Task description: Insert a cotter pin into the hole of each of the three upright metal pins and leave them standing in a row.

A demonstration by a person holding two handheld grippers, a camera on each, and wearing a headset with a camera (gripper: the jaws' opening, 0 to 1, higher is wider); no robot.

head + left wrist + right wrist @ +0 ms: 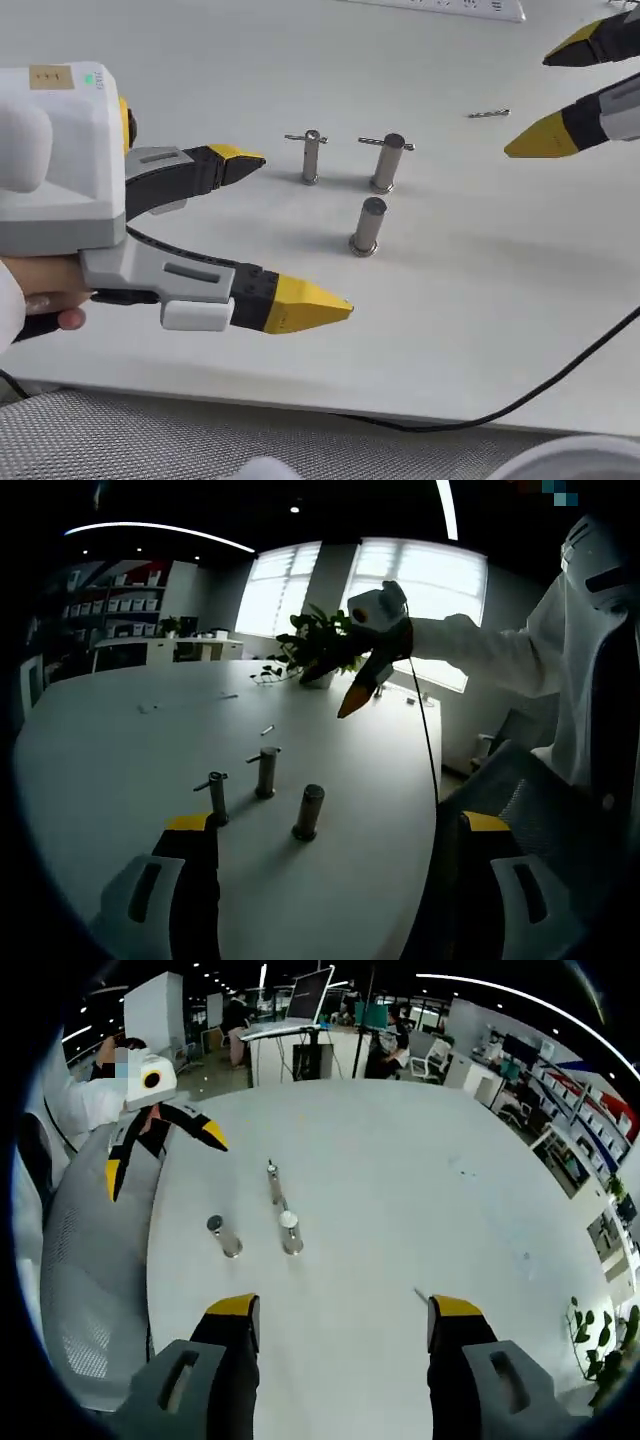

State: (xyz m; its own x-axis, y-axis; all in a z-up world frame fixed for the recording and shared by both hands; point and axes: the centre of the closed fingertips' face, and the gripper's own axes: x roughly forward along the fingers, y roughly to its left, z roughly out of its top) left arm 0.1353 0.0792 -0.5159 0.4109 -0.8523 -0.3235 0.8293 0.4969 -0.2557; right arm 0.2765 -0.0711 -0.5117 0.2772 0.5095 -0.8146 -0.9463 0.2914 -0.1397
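Hovering wide open and empty, the left gripper (300,234) is facing the surface (480,300), where the rear left pin (311,157) and rear right pin (387,163) are carrying cotter pins (296,138) and the front pin (368,226) is standing bare. The right gripper (528,106) is gaping near a loose cotter pin (489,114).

Left gripper (300,235): white and grey housing, black jaws, yellow wedge tips, tan label (50,77) and green dot (89,78) on top. Right gripper (528,105): same black jaws and yellow tips, trailing a thin black cable (575,365). Sleeve (480,655): white, apparently a coat.
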